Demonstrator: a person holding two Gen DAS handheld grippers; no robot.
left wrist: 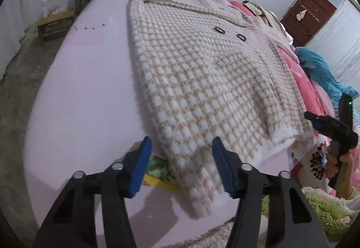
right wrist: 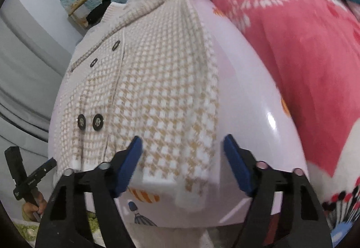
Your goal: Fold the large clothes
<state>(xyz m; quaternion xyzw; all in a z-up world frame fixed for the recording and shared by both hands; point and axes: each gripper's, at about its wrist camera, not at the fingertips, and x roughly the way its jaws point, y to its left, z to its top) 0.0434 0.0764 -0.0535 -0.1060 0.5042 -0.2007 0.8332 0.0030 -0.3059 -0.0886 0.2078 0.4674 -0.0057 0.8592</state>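
Left hand-held gripper and right hand-held gripper both gaping, empty, fuzzy houndstooth cardigan flat on lilac tabletop, collar at 12 o'clock, hem at 6.

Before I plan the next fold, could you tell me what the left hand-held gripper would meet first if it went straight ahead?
Most likely the checked knit coat: its lower hem corner lies between the open pads of the left hand-held gripper, on the pale pink surface. Depth is hard to judge through the fisheye.

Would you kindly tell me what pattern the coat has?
The coat has a beige-and-white houndstooth check, clearest in the left wrist view.
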